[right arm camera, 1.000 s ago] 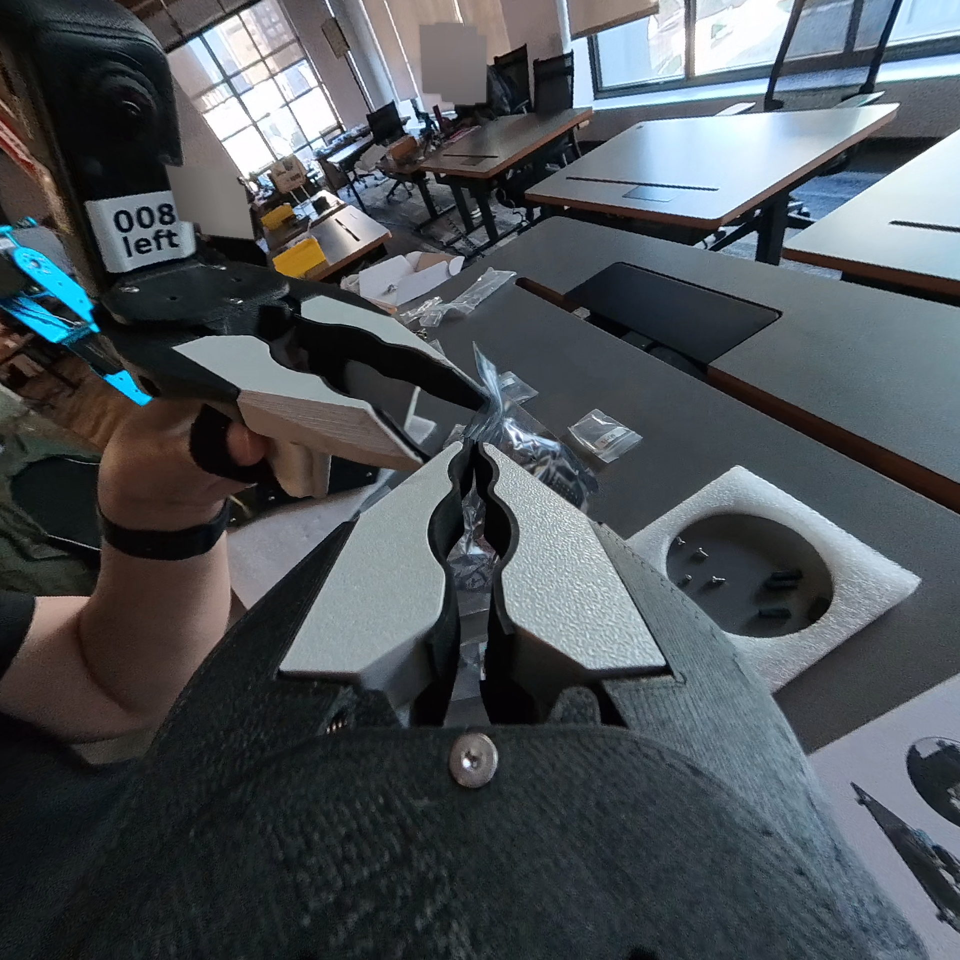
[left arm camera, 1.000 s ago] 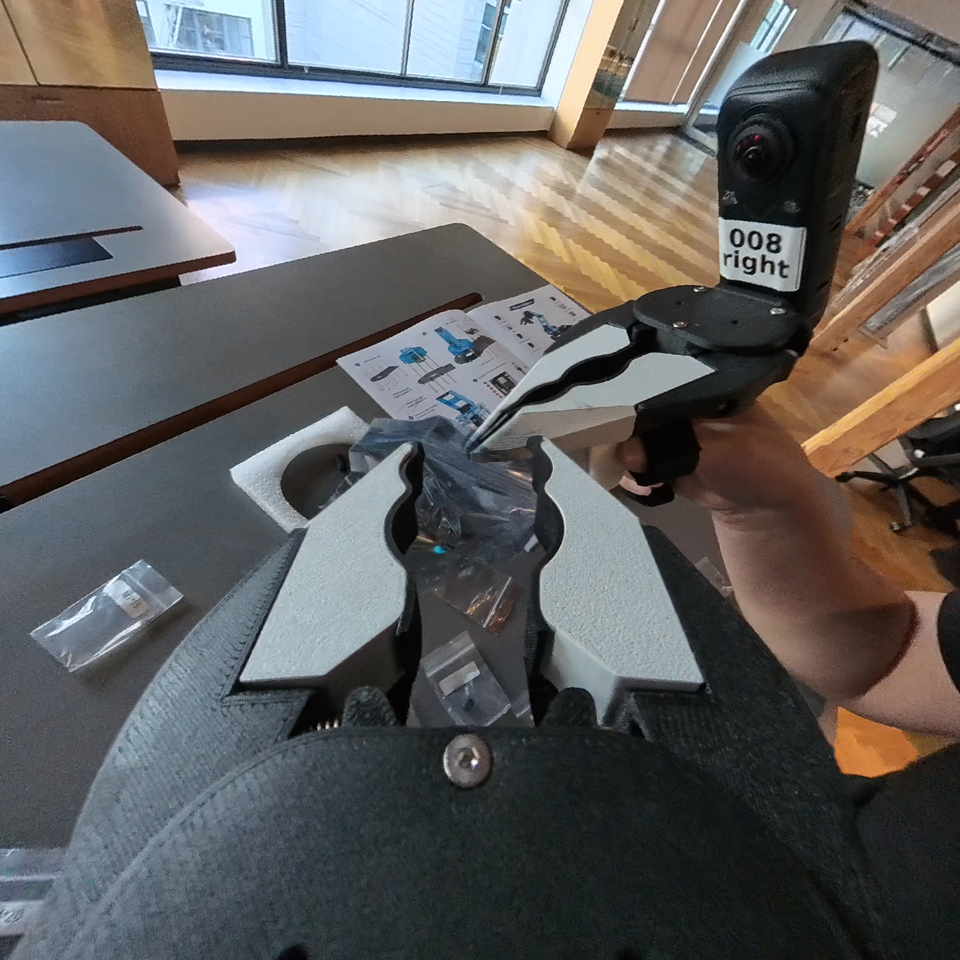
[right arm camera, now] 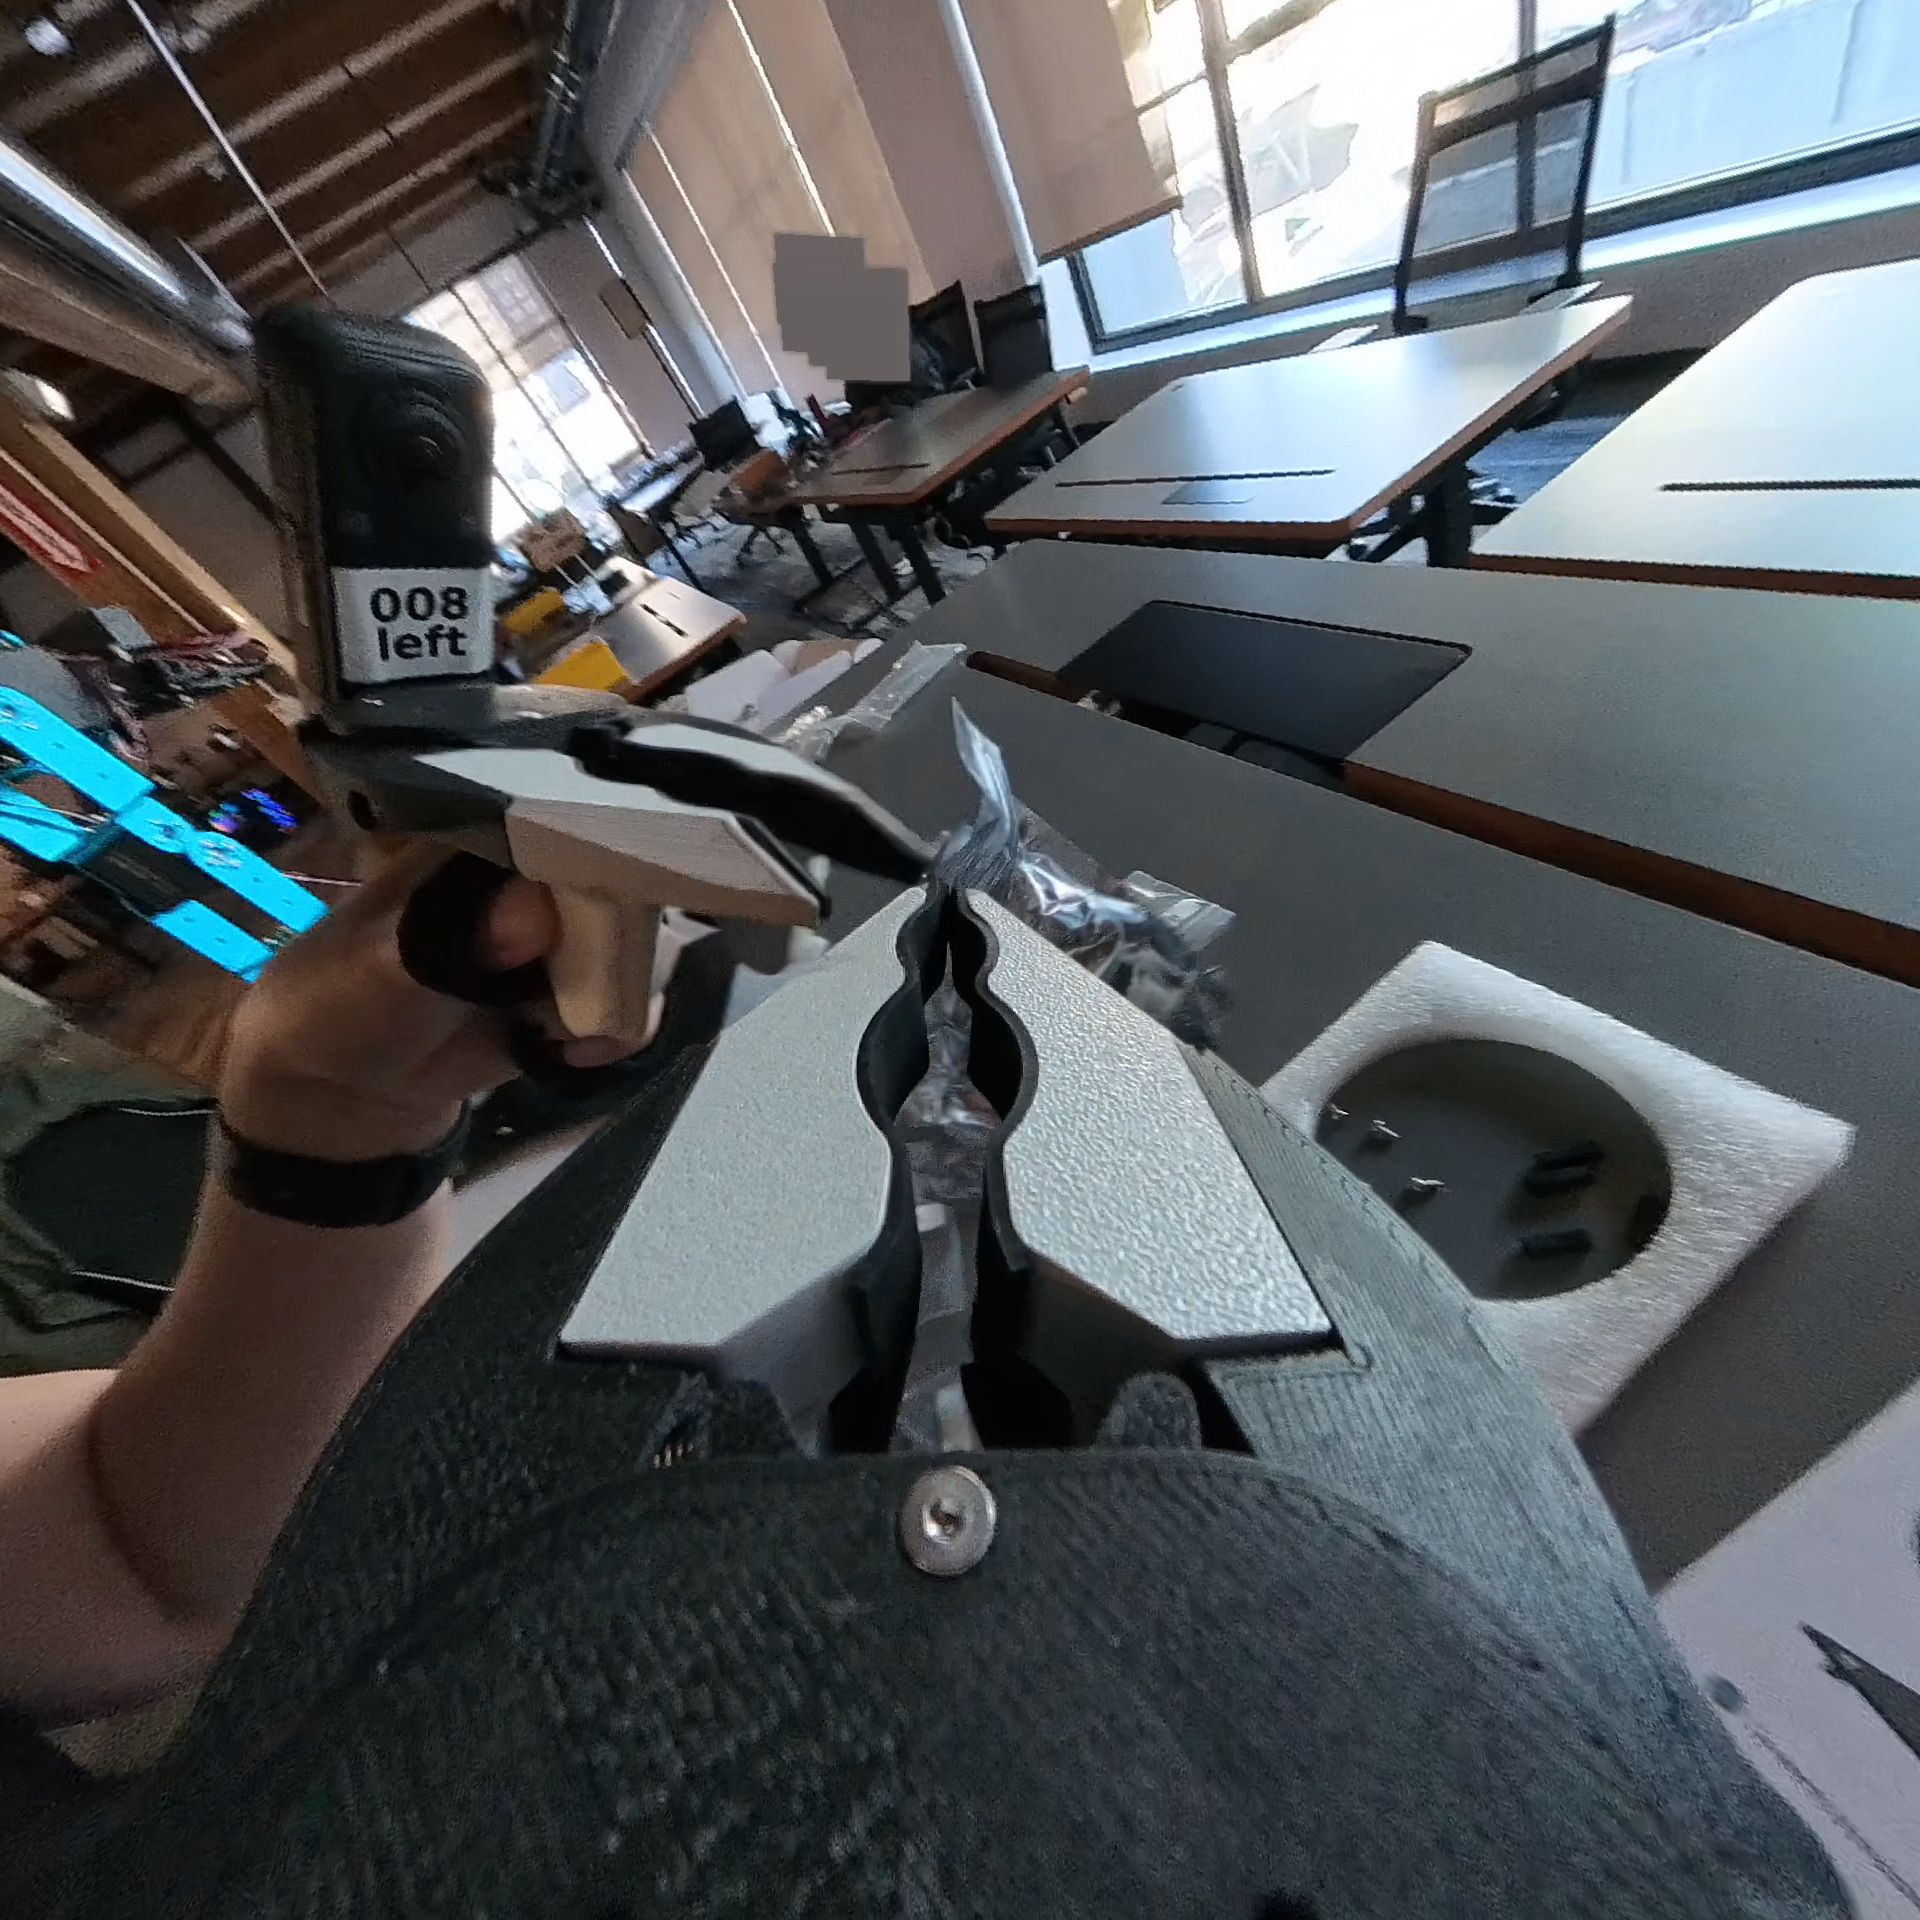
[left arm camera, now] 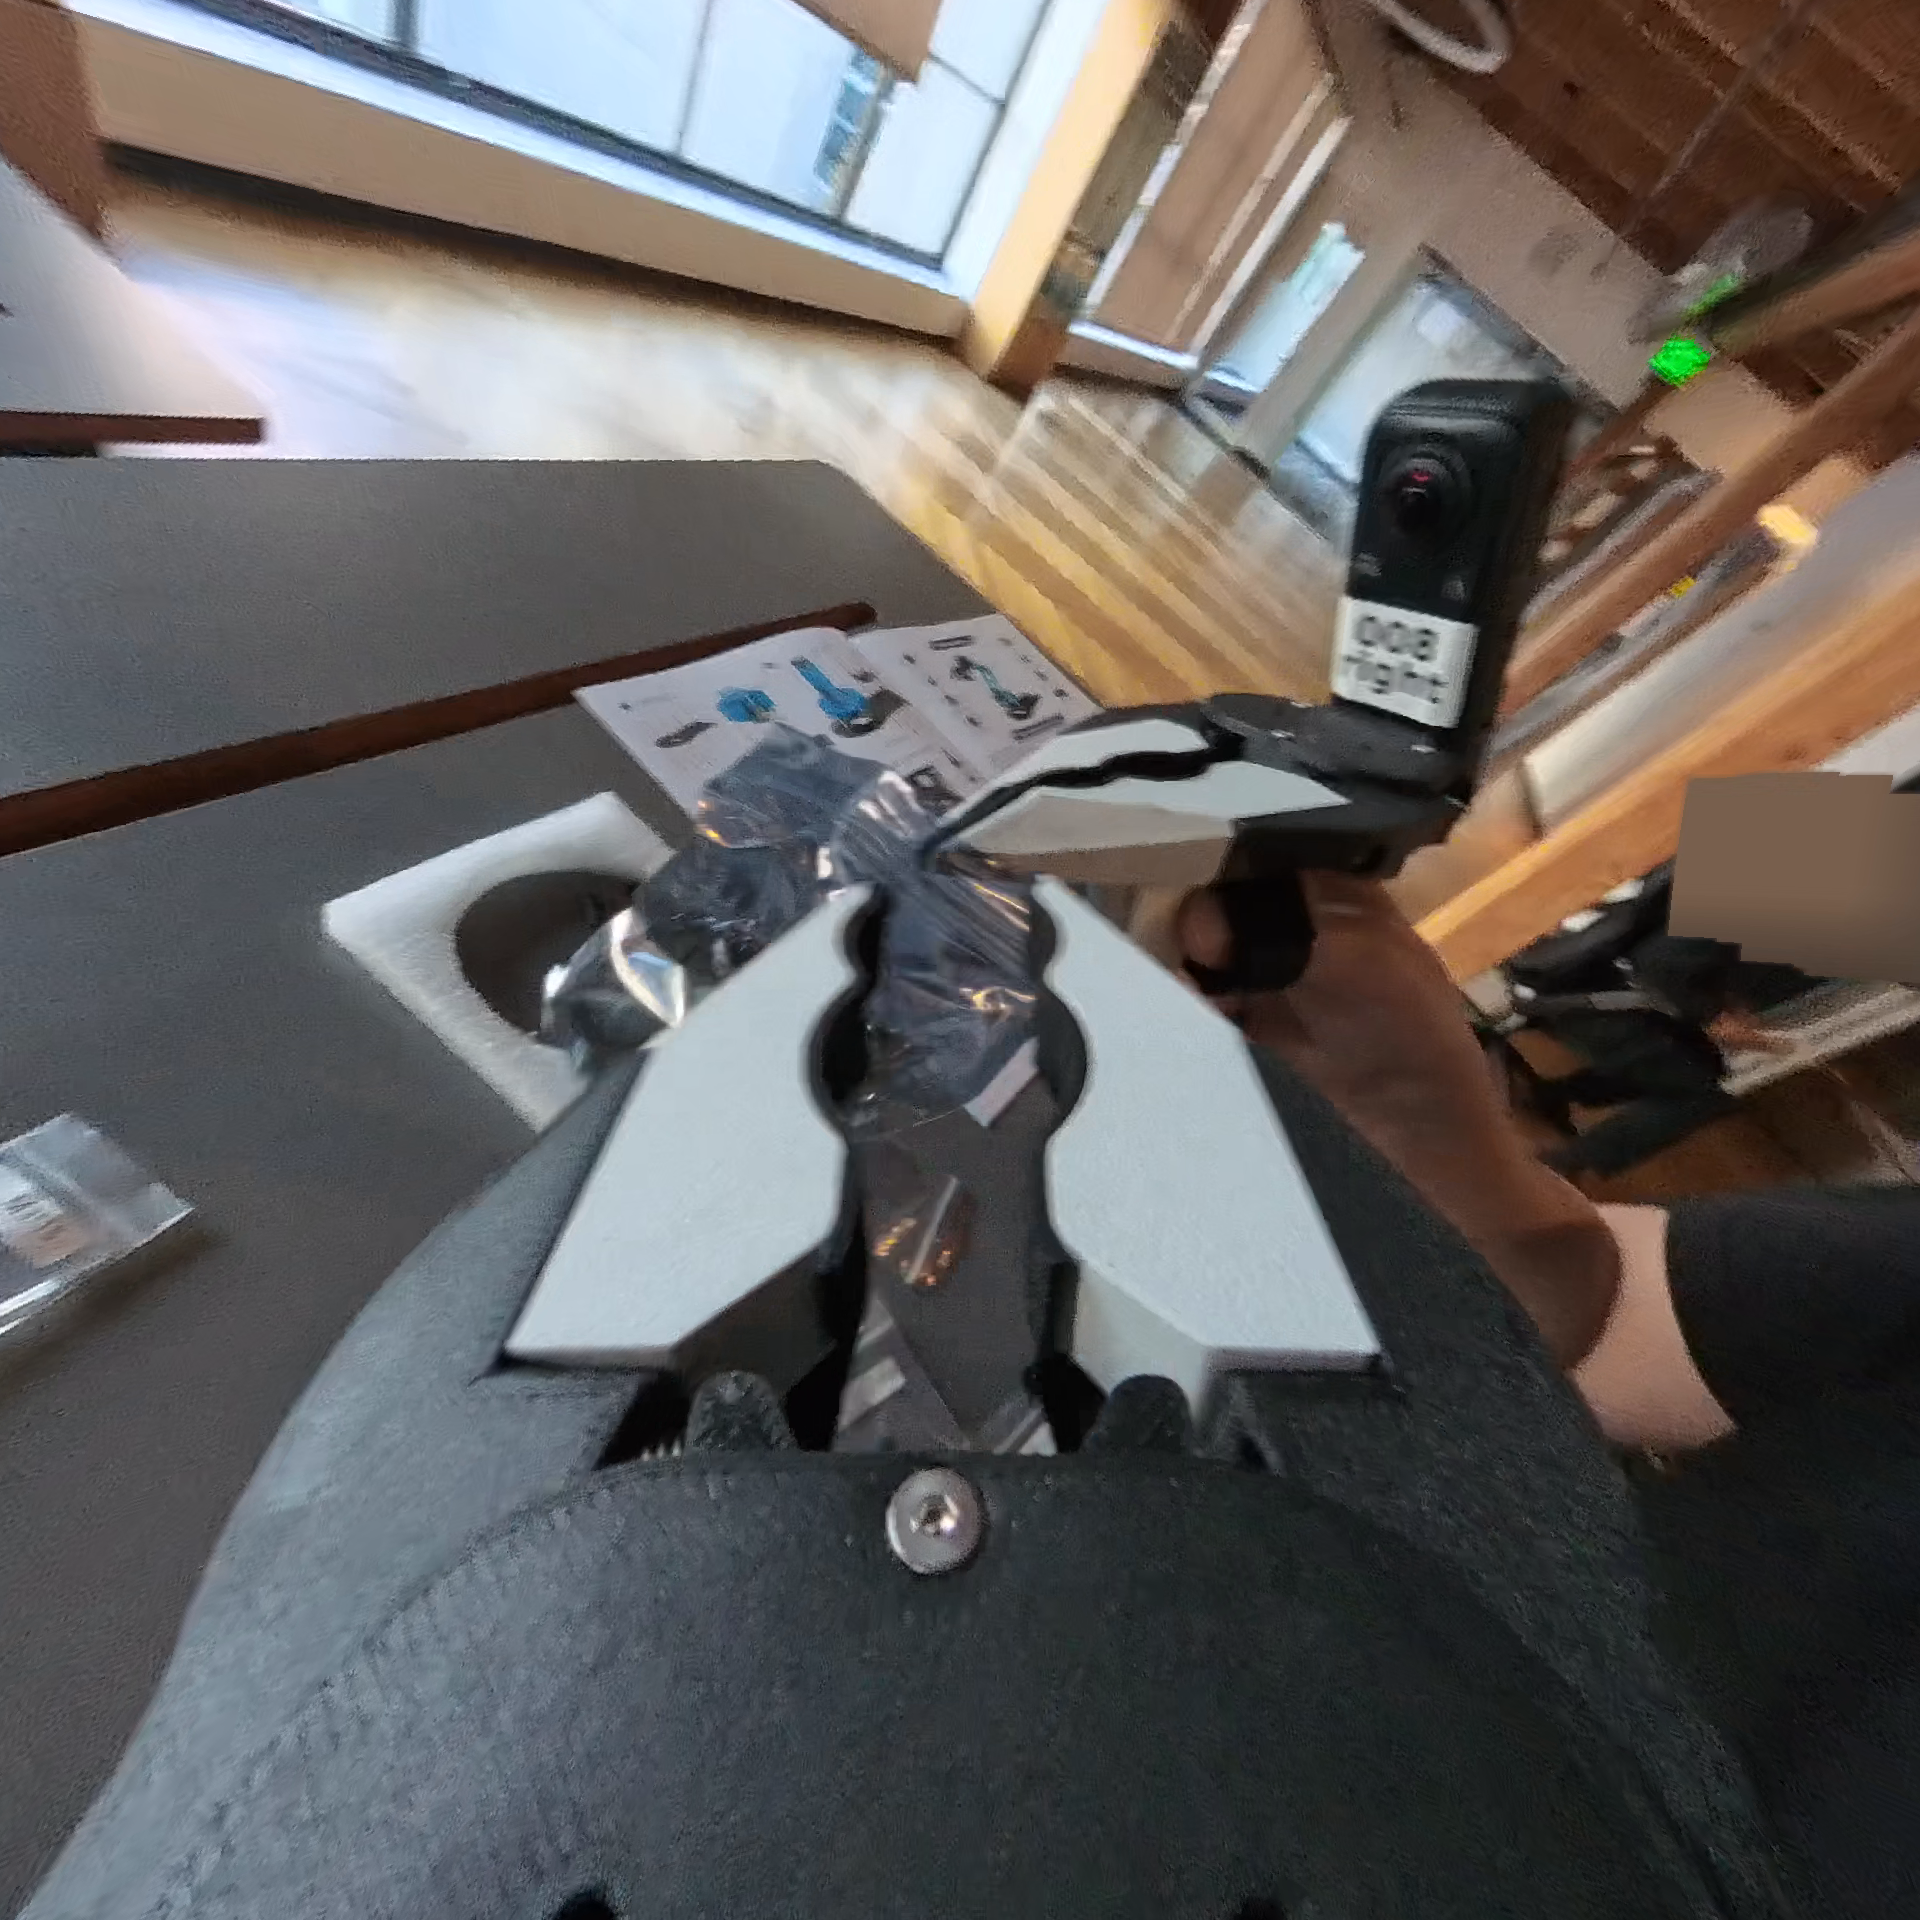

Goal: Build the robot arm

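A clear plastic bag (left arm camera: 935,987) of small dark parts hangs in the air above the dark table (left arm camera: 260,644). My left gripper (left arm camera: 953,891) has its fingers pressed against the bag from both sides, with a wide gap that the bag fills. My right gripper (left arm camera: 935,844) comes in from the right and is shut on the bag's top edge. In the right wrist view the right gripper (right arm camera: 951,902) pinches the bag (right arm camera: 1081,904), and the left gripper (right arm camera: 894,883) meets it from the left. Most of the bag's contents are hidden by crumpled plastic.
A white foam tray (left arm camera: 416,925) with a round well sits under the bag; its well holds several small screws and parts (right arm camera: 1558,1174). An open instruction booklet (left arm camera: 831,707) lies behind it. A small clear packet (left arm camera: 62,1226) lies at left. More packets (right arm camera: 883,686) lie farther back. My left and right fingertips are right by each other. Left tips and right tips are each some 20 cm from the small clear packet (left arm camera: 62,1226).
The left gripper's fingers have come closer together around the bag. Both grippers have tilted and shifted, and the bag has bunched up more between them. The right gripper still pinches it.
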Motion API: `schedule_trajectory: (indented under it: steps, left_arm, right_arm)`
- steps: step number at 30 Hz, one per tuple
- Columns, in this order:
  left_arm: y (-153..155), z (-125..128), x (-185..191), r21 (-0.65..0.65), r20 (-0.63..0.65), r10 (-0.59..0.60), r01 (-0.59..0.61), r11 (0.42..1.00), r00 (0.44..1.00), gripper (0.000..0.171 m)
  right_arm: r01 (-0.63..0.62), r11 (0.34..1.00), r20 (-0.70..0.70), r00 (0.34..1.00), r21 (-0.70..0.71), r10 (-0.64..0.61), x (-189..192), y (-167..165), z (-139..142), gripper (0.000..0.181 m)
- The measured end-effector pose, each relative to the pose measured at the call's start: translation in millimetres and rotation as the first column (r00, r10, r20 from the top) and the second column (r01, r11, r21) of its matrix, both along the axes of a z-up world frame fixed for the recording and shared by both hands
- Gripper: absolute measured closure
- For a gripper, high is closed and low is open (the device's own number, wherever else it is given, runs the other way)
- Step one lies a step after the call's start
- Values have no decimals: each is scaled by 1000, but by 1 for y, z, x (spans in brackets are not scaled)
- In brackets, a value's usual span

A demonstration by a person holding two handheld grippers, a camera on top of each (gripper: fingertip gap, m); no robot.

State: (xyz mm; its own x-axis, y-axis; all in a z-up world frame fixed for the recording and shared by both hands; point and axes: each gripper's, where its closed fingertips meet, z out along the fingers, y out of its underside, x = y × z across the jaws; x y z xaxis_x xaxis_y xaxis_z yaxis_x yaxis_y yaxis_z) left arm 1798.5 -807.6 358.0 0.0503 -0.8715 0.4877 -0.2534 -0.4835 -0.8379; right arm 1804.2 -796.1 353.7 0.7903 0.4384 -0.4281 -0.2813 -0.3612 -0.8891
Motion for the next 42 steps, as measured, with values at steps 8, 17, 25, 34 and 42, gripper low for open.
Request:
schedule_trajectory:
  steps: [8,17,25,34,42]
  left_arm:
    - [-9,-2,8,16,2,-38,38,999,999,123]
    - [-3,-10,3,220,-60,-49,62,974,997,143]
    - [0,-10,0,138,-54,-35,42,990,998,149]
    - [-2,-12,0,88,-43,-65,69,994,997,150]
    - [-3,-10,-1,59,-22,-89,90,994,996,150]
  right_arm:
    - [-133,991,-403,908,-18,115,-15,0,4,181]
    - [-118,993,-362,927,-22,102,-12,1,1,181]
    - [43,993,-14,999,106,-42,-10,7,3,181]
    - [45,989,101,993,138,-60,-10,7,1,181]
    - [39,988,155,986,151,-62,-10,5,3,181]
